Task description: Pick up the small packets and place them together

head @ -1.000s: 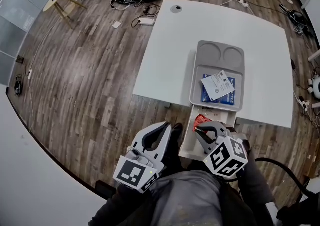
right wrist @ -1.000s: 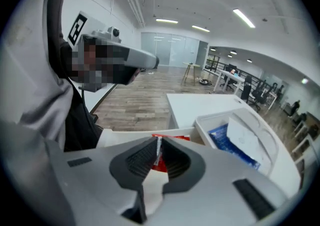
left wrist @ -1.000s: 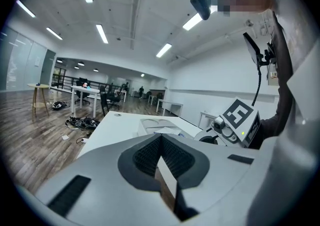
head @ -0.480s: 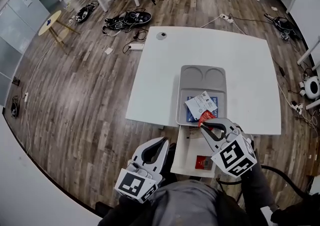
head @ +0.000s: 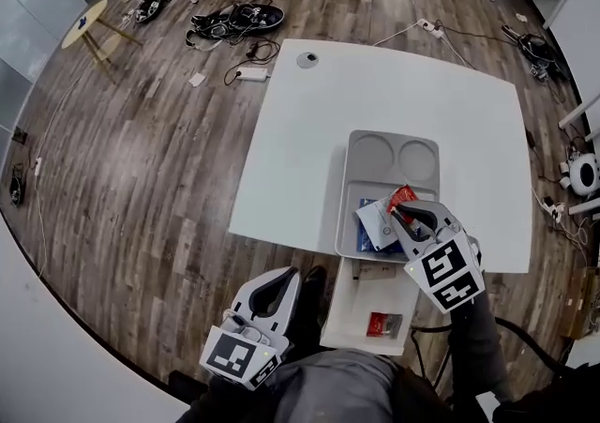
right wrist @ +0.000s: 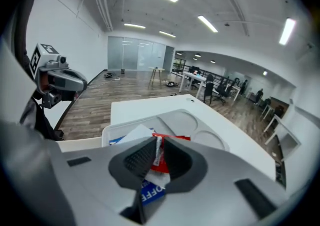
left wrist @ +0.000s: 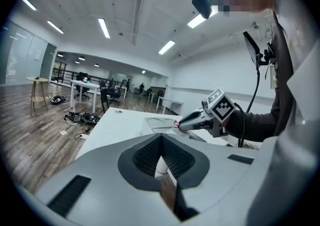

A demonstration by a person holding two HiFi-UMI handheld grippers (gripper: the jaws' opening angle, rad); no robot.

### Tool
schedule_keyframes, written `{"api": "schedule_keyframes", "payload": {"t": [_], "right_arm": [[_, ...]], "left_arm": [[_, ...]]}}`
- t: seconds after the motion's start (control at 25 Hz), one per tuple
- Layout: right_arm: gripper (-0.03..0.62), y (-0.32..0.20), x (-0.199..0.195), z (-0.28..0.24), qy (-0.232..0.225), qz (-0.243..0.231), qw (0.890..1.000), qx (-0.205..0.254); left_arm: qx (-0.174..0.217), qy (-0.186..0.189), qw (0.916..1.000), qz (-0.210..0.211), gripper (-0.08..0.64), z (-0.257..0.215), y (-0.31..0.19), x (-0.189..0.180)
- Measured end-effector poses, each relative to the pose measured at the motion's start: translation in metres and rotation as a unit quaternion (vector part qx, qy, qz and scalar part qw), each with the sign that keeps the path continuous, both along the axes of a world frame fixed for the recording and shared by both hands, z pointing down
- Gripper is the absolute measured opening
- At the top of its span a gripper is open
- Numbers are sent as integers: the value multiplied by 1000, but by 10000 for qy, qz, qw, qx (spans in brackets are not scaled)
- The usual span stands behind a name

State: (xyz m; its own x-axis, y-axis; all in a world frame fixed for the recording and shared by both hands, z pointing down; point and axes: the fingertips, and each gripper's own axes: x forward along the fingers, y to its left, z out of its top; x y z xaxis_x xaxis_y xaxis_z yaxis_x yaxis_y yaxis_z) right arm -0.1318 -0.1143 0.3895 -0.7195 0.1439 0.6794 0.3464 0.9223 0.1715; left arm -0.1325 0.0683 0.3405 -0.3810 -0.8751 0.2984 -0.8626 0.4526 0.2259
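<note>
the right hand-held gripper is pinching a small red packet between its pads. in the right gripper view the packet stands on edge, with its long side running along the jaws and its top poking out past the tips. in the head view it hangs at right of centre, over the near end of the grey tray on the white bench.

a blue packet and a white packet already lie in that end of the tray, overlapping. they sit just below and slightly left of the gripper's tips, so the drop spot looks to be almost straight down, with a small nudge toward frame left. the two round wells at the far end of the tray are bare.

the left hand-held gripper is at the lower left of the head view, well apart from the tray. its jaws are pressed together with nothing between them, and it points across toward the right one. the right arm is plainly the nearer to the pile.

a second red packet lies on a low white board at the bottom centre of the frame, off the bench and apart from the others. it is between the two grippers, below the right one, and looks to be the next thing to fetch.
</note>
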Motion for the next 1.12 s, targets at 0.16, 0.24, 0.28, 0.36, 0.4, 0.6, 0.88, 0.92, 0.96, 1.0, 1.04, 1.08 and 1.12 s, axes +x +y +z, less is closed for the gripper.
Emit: {"api": "schedule_keyframes", "payload": {"t": [0.16, 0.24, 0.28, 0.36, 0.4, 0.6, 0.88, 0.92, 0.96, 1.0, 1.04, 1.08, 1.12], "right_arm": [[125, 5, -3, 3, 51, -63, 9998, -207], [141, 6, -3, 0, -36, -29, 9997, -240], [141, 6, -2, -2, -80, -12, 9997, -230], [141, 8, 1, -5, -123, -22, 9997, -187], [141, 9, 3, -6, -113, -50, 9998, -140], [141, 17, 26, -12, -105, -170, 9998, 33], [141, 65, 68, -21, -144, -636, 9949, -775], [141, 77, 76, -15, -3, -796, 9931, -864], [141, 89, 84, -7, 138, -900, 9915, -931], [141, 98, 90, 2, 271, -945, 9904, -971], [141, 106, 94, 12, 397, -948, 9898, -984], [141, 111, 96, 22, 512, -919, 9897, -970], [141, 115, 97, 31, 610, -862, 9900, -933]], "left_arm": [[-26, 59, 10000, -63, -12, 4, 7, -7], [-36, 64, 9999, -78, -12, 4, 10, -7], [-33, 59, 9999, -74, -12, 4, 11, -6], [-7, 31, 10000, -44, -12, 2, 11, -3], [5, 17, 10000, -22, -12, 1, 10, -1], [65, -47, 9999, 76, -12, -9, 8, 20], [86, -97, 9999, 86, -12, -13, 10, 30], [94, -88, 9999, 104, -12, -13, 10, 32], [100, -79, 9998, 126, -12, -13, 9, 35], [103, -72, 9998, 148, -12, -12, 9, 37], [101, -64, 9998, 168, -12, -11, 8, 38], [96, -56, 9998, 183, -12, -11, 8, 40], [87, -47, 9998, 193, -12, -10, 9, 41]]}}
